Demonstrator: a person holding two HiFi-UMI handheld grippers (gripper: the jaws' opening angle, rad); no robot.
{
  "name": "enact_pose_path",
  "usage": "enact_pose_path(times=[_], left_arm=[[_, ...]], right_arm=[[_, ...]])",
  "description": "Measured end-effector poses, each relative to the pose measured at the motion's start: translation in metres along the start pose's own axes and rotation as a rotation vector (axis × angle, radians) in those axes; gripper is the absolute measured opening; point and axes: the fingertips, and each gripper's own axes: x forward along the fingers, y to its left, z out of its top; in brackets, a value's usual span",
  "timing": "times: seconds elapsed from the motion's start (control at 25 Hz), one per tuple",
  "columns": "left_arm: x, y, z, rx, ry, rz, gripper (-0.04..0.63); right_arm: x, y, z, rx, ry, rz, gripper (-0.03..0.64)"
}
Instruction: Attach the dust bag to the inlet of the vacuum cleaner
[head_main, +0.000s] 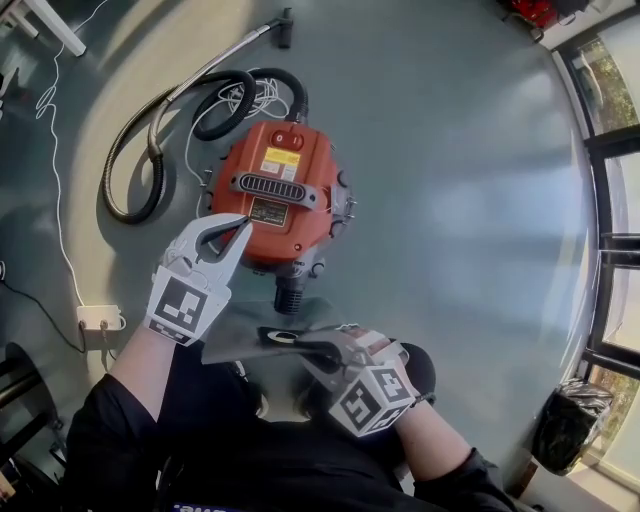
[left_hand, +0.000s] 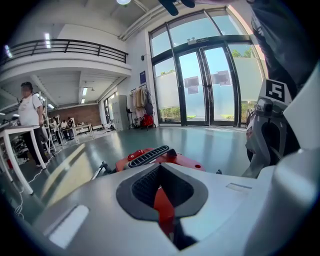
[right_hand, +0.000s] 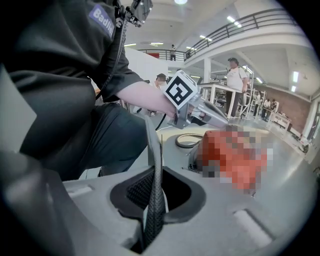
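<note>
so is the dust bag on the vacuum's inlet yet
Not yet. The right claw holds the flat grey dust bag, its black collar not around the black ribbed inlet of the orange vacuum cleaner.

Black short sleeves (head_main: 95, 430), white left gripper (head_main: 240, 222) and right gripper (head_main: 290, 342) (black-and-white marker cube on each)

left gripper (head_main: 240, 225): jaws together, nothing between | right gripper (head_main: 312, 352): jaws clamped on edge of flat grey dust bag (head_main: 245, 345)
</note>
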Motion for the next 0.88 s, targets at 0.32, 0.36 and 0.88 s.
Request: enact_pose_path(times=[0.32,0.36,0.88], left_arm=[[0.017,-0.002,-0.014,0.083,0.005,-0.024,0.015],[0.019,-0.002,-0.016,0.095,0.006,-0.026,0.015],[0.025,-0.01,-0.016,0.274,0.014,-0.018,0.015]], right_arm=[[0.011,-0.006,-0.004,0.021,0.003,-0.01,0.017],[0.014,-0.007,-0.006,0.021,0.003,-0.013,0.017],[0.031,-0.018,-0.028,-0.009,0.051,-0.055,0.017]])
